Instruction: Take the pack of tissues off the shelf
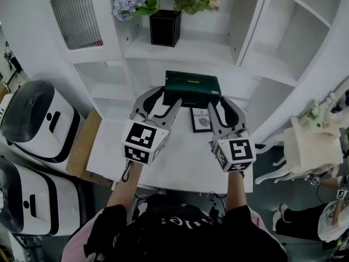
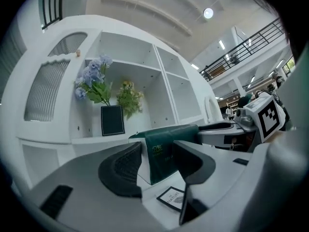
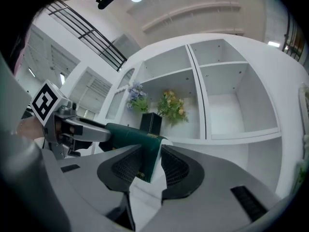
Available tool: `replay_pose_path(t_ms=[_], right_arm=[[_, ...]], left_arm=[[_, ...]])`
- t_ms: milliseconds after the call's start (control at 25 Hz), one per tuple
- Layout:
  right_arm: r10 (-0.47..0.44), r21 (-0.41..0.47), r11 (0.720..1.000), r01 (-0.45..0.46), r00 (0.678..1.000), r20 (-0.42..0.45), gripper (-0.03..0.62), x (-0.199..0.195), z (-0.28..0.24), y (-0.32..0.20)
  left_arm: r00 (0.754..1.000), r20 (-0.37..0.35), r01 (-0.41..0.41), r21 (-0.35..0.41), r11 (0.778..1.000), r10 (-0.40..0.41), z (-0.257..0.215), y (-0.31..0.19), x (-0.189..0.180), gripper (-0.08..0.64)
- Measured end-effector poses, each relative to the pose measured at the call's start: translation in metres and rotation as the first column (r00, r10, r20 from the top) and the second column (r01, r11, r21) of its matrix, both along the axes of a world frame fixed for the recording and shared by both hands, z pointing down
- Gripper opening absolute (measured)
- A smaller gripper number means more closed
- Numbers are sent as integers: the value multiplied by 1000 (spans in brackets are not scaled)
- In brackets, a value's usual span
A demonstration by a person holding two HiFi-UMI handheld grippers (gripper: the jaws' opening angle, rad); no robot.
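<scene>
The pack of tissues (image 1: 192, 87) is a dark green soft pack with white ends, held level in the air in front of the white shelf (image 1: 180, 51). My left gripper (image 1: 170, 96) is shut on its left end and my right gripper (image 1: 219, 100) on its right end. In the left gripper view the pack (image 2: 164, 151) sits between the ribbed pads of the left gripper (image 2: 157, 153). In the right gripper view the pack (image 3: 137, 144) is pinched in the right gripper (image 3: 152, 153), with the other gripper's marker cube behind it.
A black vase (image 1: 164, 28) with blue and yellow flowers stands on the shelf behind the pack. A small printed card (image 1: 200, 119) lies on the white table (image 1: 180, 162) below. Two white machines (image 1: 38, 119) stand at the left, and a small cream table (image 1: 308, 146) at the right.
</scene>
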State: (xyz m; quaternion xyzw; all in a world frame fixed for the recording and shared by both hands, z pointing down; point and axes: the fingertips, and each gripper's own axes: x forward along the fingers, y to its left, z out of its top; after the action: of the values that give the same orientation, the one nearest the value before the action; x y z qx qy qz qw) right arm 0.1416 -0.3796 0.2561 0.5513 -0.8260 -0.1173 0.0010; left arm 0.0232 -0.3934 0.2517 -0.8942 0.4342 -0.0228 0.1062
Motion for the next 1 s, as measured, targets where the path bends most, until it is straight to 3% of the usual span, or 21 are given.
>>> replay_pose_path(t_ms=[320,1000], right_arm=[[-36,-137,990,36,999,3,149,7,70,45],[-157,-266,951,157,987,21,149,2,144,115]], left_arm=[[999,1,43,-132,990,-43,68,47,6,210],[982,-9,177,-307,935,-189,147,132,-1,210]])
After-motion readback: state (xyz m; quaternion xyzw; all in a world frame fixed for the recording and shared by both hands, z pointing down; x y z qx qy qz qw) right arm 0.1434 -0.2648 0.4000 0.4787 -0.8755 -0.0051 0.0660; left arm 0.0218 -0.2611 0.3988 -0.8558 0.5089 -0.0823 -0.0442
